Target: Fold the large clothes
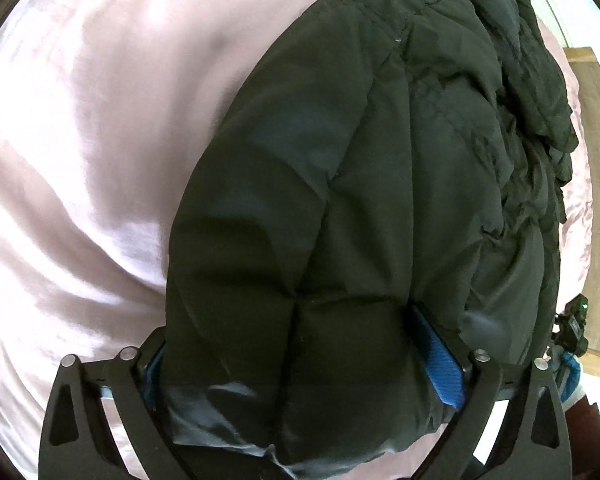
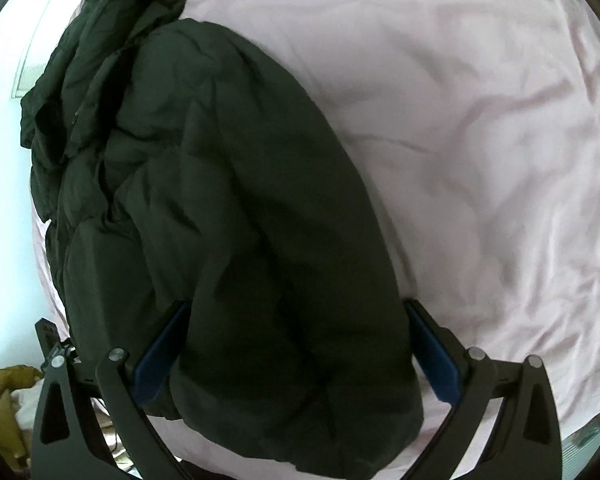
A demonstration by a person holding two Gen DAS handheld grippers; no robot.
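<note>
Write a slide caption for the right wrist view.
Right gripper straddles a padded dark green jacket sleeve on a pale pink bedsheet.

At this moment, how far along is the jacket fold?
Done: the jacket lies on the pink sheet, body bunched. In hand: each sleeve end sits between wide tongs, left and right; whether they grip is unclear. Left: folding sleeves in, then the body.

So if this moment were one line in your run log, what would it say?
task: fold jacket | left gripper: jaws wide around sleeve | right gripper: same, other sleeve | surface: pink sheet
</note>
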